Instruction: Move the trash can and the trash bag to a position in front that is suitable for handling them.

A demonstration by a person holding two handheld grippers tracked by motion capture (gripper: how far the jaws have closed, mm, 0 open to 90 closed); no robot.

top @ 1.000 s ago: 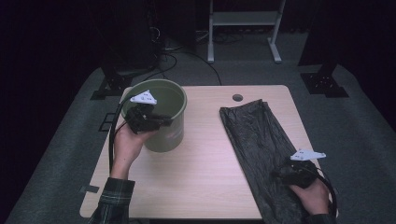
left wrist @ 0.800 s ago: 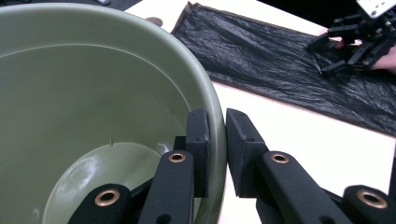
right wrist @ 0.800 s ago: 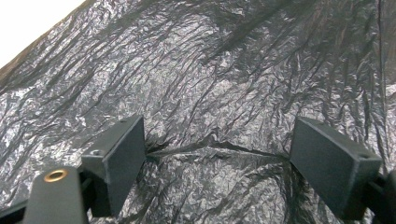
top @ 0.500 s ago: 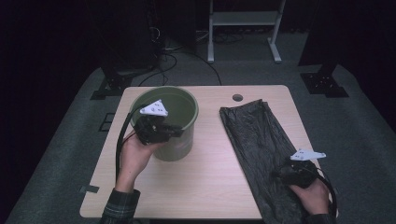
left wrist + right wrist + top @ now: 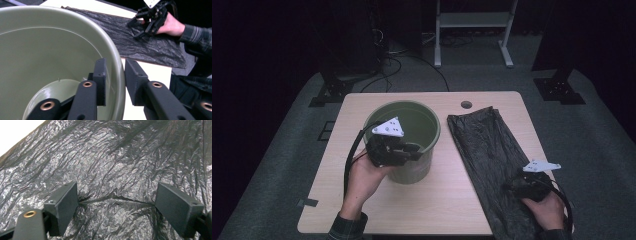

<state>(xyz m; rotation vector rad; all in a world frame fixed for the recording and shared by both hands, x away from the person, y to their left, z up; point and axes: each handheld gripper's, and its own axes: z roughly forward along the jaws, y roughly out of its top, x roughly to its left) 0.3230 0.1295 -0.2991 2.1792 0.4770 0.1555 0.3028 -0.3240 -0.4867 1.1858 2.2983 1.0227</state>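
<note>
Both grippers black: left gripper [image 5: 414, 151] w/ grey three-cornered plate, brass-coloured screw rings on jaw arms, black cable looping by the wrist. Right gripper [image 5: 511, 187] same plate. Sleeves dark plaid, probably flannel.

Tabletop [image 5: 447, 205]: pale wood, rounded corners, a round hole [image 5: 466, 105] near its far edge. Grey carpet [image 5: 282, 165] all round it. Small dark tag [image 5: 307, 203] on the carpet just off the near left corner. Beyond the far edge, a white rack [image 5: 472, 20] on two legs. Black cables [image 5: 402, 55] trail across the floor beside a dark stand [image 5: 334, 90]. Another dark stand [image 5: 559, 90] at far right.
</note>
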